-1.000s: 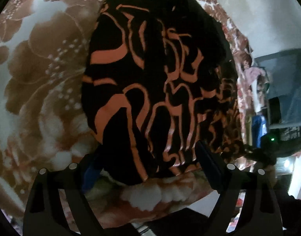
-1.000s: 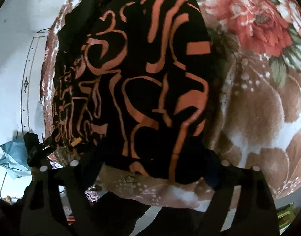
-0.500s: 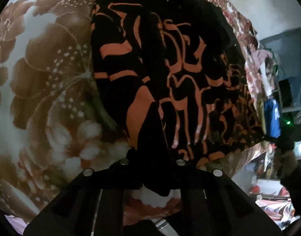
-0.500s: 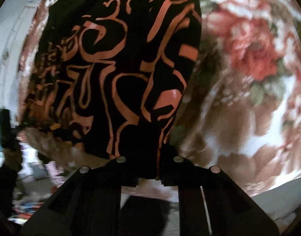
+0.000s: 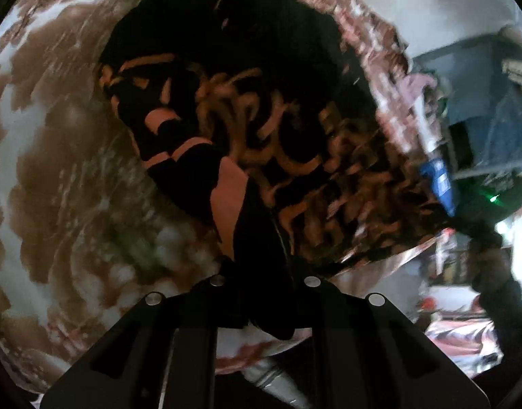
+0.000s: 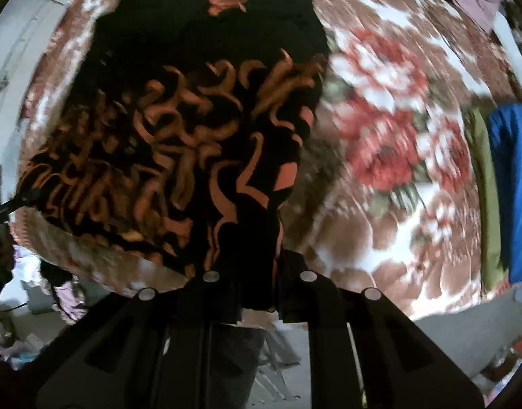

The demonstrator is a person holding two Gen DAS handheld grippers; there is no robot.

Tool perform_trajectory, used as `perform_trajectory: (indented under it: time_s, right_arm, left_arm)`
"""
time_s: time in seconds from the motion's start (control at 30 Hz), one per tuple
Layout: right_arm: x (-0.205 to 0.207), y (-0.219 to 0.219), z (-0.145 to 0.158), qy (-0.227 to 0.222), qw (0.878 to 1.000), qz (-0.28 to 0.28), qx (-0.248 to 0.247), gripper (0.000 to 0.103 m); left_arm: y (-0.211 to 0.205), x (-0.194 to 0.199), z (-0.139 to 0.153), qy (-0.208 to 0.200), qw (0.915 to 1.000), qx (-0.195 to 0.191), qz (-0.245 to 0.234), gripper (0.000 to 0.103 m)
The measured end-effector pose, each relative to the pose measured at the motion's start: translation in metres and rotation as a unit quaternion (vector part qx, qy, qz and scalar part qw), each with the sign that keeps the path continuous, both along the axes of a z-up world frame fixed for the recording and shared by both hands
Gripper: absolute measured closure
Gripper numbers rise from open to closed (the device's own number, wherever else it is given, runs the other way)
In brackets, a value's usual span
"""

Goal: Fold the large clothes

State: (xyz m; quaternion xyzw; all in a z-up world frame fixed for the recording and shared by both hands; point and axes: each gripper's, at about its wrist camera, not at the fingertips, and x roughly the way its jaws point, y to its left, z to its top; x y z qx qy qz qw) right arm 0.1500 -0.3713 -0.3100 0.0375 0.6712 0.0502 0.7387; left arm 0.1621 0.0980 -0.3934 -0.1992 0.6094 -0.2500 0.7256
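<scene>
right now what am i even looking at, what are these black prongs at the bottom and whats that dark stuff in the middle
There is no robot here: a person holds a two-finger gripper in each hand, and each gripper carries a wide-angle camera looking along its fingers. The black prongs are those fingers.

One picture comes from the left gripper, the other from the right gripper. Both are closed on the near edge of the same black garment with orange squiggles, one near each end of that edge. The garment lies on a floral blanket of brown, white and red, which looks like it covers a bed. In the right view, folded blue fabric lies at the far right. Both pictures are blurred.
</scene>
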Motion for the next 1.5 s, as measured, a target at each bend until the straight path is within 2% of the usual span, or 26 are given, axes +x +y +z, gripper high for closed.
perform_trajectory:
  time_s: [0.13, 0.23, 0.43, 0.6, 0.77, 0.93, 1.0, 1.1, 1.23, 1.27, 1.37, 1.43, 1.5]
  right_arm:
    - [0.048, 0.01, 0.032, -0.044, 0.997, 0.054, 0.028, 0.089]
    - [0.084, 0.014, 0.053, -0.075, 0.993, 0.074, 0.044, 0.089]
    - [0.159, 0.008, 0.08, -0.116, 0.987, 0.109, 0.013, 0.089]
    - [0.21, 0.016, 0.073, -0.135, 0.982, 0.131, -0.004, 0.089]
    - [0.259, 0.013, 0.061, -0.13, 0.986, 0.1, 0.002, 0.089]
    - [0.314, 0.006, 0.056, -0.123, 0.99, 0.074, 0.007, 0.089]
    - [0.35, 0.0, 0.047, -0.115, 0.992, 0.057, 0.015, 0.089]
    - [0.402, -0.01, 0.024, -0.093, 0.995, 0.031, 0.025, 0.089]
    - [0.487, -0.023, -0.023, -0.051, 0.998, -0.009, 0.031, 0.088]
    - [0.501, -0.026, -0.033, -0.042, 0.998, -0.016, 0.033, 0.088]
    - [0.539, -0.039, -0.07, -0.009, 0.999, -0.032, 0.025, 0.088]
    - [0.552, -0.049, -0.093, 0.013, 0.999, -0.042, 0.024, 0.088]
    - [0.556, -0.057, -0.108, 0.029, 0.998, -0.045, 0.039, 0.088]
  left_arm:
    - [-0.016, 0.032, 0.037, -0.023, 0.9997, -0.006, 0.008, 0.092]
    - [-0.032, 0.061, 0.055, -0.028, 0.9994, 0.01, 0.02, 0.092]
    - [-0.059, 0.131, 0.092, -0.059, 0.9969, 0.034, 0.039, 0.092]
    - [-0.071, 0.188, 0.1, -0.09, 0.9947, 0.042, 0.026, 0.092]
    - [-0.066, 0.245, 0.086, -0.086, 0.9952, 0.037, 0.027, 0.092]
    - [-0.054, 0.305, 0.092, -0.094, 0.9946, 0.04, 0.02, 0.092]
    - [-0.047, 0.333, 0.092, -0.096, 0.9943, 0.042, 0.023, 0.092]
    - [-0.03, 0.385, 0.081, -0.094, 0.9939, 0.046, 0.035, 0.092]
    - [-0.002, 0.458, 0.036, -0.065, 0.9932, 0.074, 0.062, 0.092]
    - [0.008, 0.477, 0.017, -0.044, 0.9932, 0.078, 0.073, 0.092]
    - [0.025, 0.507, -0.025, 0.005, 0.9928, 0.077, 0.091, 0.092]
    - [0.03, 0.515, -0.047, 0.022, 0.9921, 0.077, 0.096, 0.091]
    - [0.036, 0.518, -0.06, 0.034, 0.9912, 0.058, 0.114, 0.091]
